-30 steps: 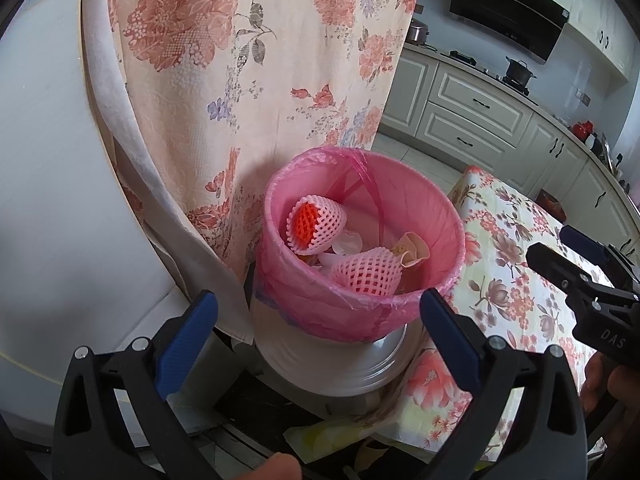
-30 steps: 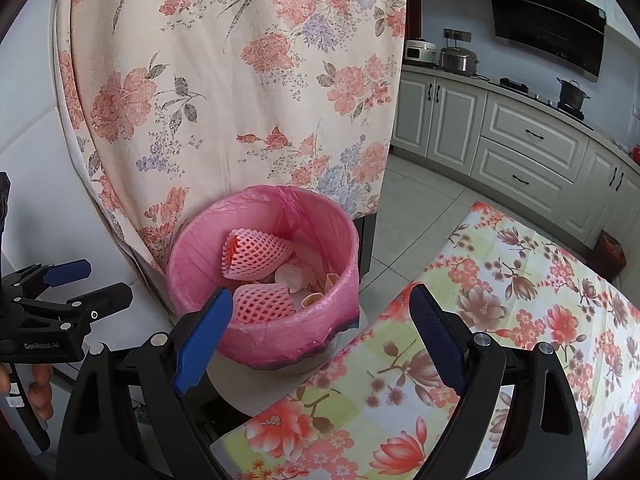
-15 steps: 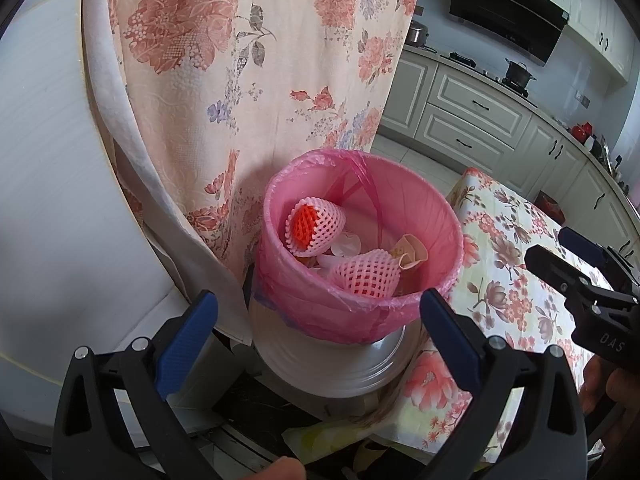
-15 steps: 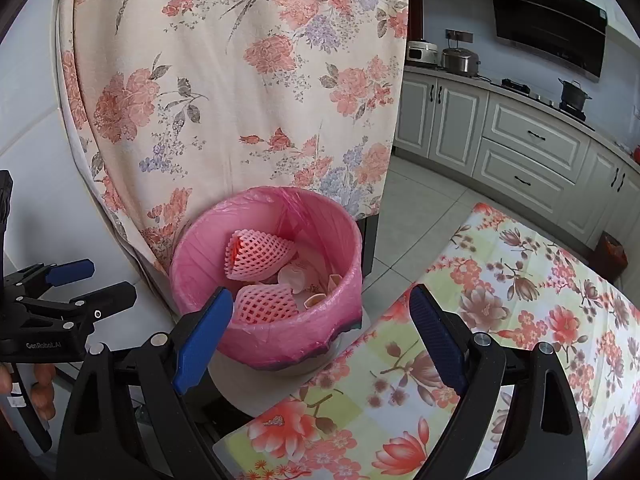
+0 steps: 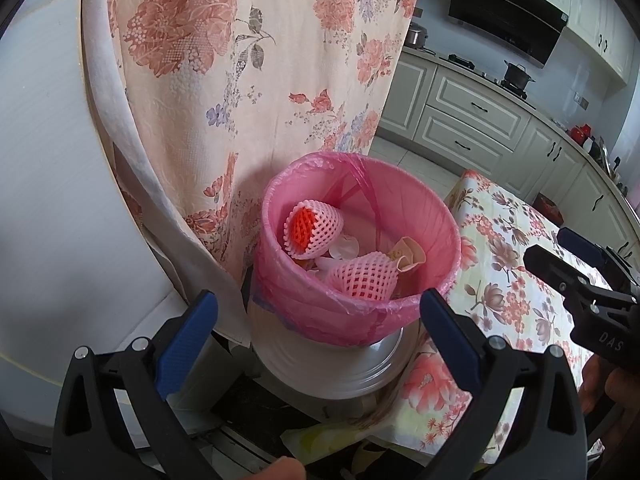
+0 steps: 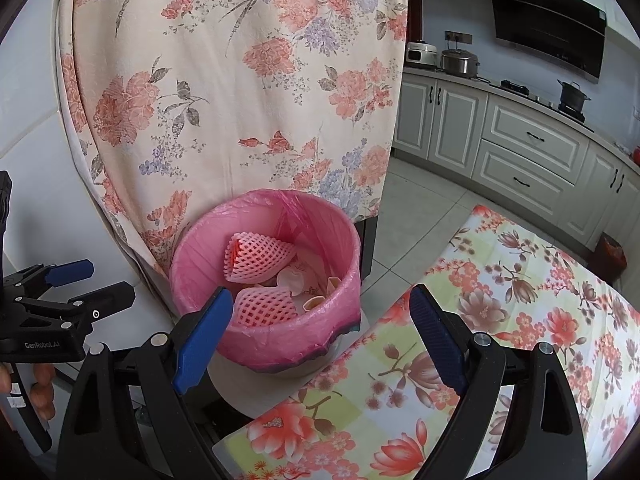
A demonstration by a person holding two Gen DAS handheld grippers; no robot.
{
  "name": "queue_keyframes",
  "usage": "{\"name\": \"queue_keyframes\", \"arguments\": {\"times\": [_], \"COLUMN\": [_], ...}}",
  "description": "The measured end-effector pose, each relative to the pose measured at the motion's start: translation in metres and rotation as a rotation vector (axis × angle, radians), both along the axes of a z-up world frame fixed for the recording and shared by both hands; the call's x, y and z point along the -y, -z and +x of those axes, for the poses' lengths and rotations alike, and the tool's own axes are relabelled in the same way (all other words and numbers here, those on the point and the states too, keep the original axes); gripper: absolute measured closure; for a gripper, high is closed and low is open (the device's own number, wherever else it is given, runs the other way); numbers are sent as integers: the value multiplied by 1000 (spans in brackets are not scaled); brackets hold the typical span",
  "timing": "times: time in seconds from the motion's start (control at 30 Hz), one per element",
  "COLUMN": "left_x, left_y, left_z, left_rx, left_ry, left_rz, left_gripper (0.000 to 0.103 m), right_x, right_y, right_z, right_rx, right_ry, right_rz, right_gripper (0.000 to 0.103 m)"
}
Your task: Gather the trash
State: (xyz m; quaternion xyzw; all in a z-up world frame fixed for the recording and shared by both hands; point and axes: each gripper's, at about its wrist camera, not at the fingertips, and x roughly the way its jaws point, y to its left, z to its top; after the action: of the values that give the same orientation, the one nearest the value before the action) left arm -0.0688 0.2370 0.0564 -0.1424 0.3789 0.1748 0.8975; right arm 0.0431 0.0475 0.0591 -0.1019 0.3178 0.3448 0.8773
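While both tools gape empty, the left tool (image 5: 318, 318) and right tool (image 6: 320, 330) frame the pink-lined trash bin (image 5: 420, 208) at frame centre, beside the floral desk (image 6: 520, 300); foam fruit nets (image 6: 256, 258) lie inside.

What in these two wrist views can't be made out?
- Bottom of the bin: both views, hidden under the foam nets and scraps.
- Floor beside the bin: left view, blocked by the left gripper.
- Tabletop near edge: right view, behind the right gripper.
- Counter items: too small.
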Motion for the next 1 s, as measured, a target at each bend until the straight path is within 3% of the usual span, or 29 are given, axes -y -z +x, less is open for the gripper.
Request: {"name": "queue_keyframes", "arguments": {"times": [1.0], "left_x": [0], "left_y": [1], "left_z": [1], "left_rx": [3], "left_ry": [2], "left_rz": [-4], "left_gripper": [5], "right_x": [2], "right_y": [0], "right_z": [2], "right_rx": [-2], "right_ry": [2], "right_rz": [0], "right_gripper": [19]}}
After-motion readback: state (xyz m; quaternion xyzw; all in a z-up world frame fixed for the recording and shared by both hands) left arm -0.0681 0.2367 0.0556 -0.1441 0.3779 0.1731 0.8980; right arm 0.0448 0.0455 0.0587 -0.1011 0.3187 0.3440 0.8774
